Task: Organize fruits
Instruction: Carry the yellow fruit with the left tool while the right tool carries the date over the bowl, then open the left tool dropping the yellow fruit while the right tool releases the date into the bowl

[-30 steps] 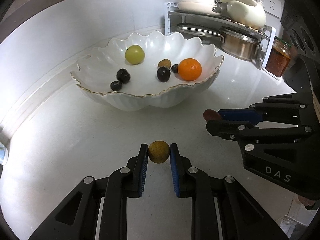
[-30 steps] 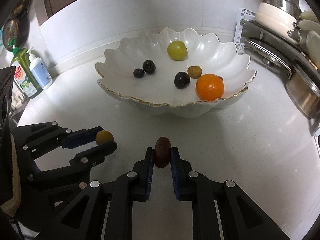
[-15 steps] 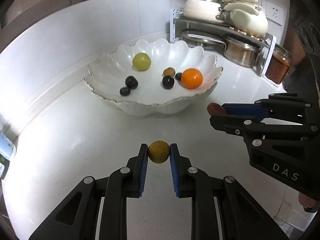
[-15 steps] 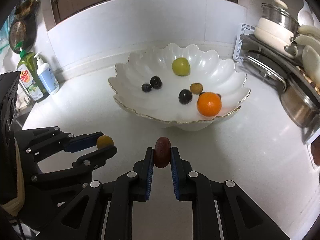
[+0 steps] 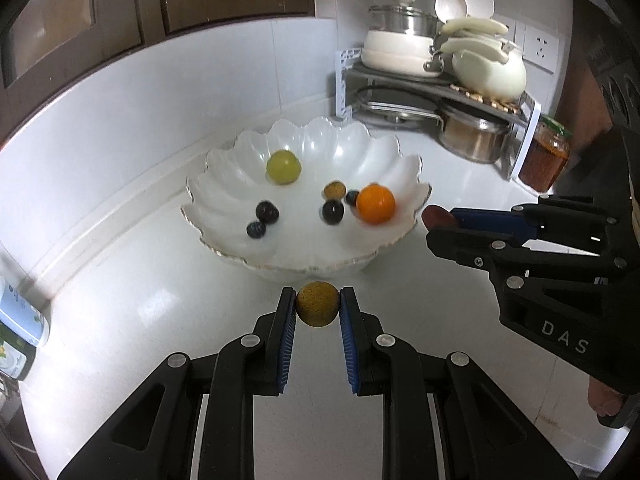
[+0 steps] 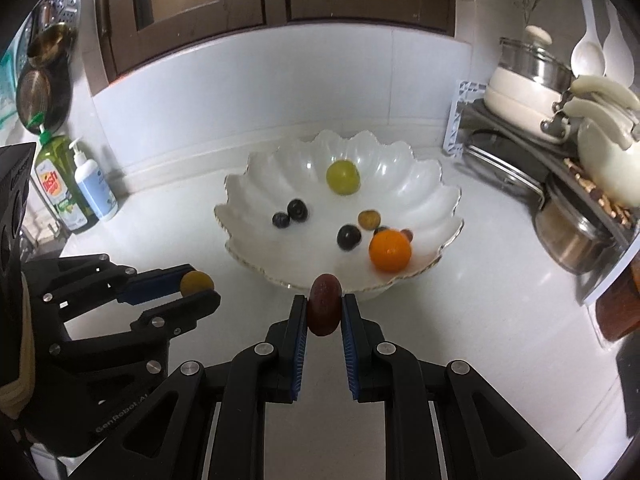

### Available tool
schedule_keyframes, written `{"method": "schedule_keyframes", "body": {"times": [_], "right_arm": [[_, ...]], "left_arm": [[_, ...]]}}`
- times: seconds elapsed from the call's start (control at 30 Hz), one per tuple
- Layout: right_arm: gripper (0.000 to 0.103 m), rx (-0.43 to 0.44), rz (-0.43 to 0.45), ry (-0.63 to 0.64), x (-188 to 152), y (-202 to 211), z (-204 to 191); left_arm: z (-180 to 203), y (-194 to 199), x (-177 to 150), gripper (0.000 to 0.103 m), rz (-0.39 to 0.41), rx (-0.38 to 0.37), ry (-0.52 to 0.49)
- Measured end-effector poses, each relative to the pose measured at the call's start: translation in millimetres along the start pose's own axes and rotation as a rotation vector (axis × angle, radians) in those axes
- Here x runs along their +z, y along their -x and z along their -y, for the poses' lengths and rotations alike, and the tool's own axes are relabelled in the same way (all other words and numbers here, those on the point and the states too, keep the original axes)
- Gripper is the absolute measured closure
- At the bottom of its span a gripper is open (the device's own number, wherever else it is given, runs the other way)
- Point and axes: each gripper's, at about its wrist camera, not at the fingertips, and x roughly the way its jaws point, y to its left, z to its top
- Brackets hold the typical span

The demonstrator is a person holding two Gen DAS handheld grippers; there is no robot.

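Currently both claws hover short of the scalloped white bowl (image 5: 224,184), the left claw (image 5: 317,306) clenched on a yellow-brown round fruit (image 5: 317,304) and the right claw (image 6: 324,312) on a dark red oval fruit (image 6: 324,304), so the carrying step is in hand and next each must pass over the rim and release.

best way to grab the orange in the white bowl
Grip the orange across its widest middle, coming from above. It is round and sits low near the white bowl front rim, with dark fruit close on its left.

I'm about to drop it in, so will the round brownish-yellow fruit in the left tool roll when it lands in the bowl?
Probably: the brownish-yellow fruit looks nearly spherical, and the bowl slopes inward, so it likely settles toward the orange.
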Motion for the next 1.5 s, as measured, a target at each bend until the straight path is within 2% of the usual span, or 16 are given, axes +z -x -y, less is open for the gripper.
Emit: {"method": "schedule_keyframes", "body": {"times": [0.47,0.83,1.17,1.5], "right_arm": [[0.085,-0.043,0.054,-0.032,28,11,5],[0.085,-0.073,0.07,-0.05,48,-1,7],[0.085,-0.079,0.033,-0.088,56,-27,12],[0.085,-0.081,-0.029,-0.103,56,-49,22]], "left_arm": [[-15,8,35,0.08,0.051,0.018,-0.003],[-36,-8,58,0.08,0.057,0.031,0.03],[-46,-36,73,0.08,0.032,0.037,0.045],[-43,-61,73,0.08,-0.024,0.012,0.036]]}}
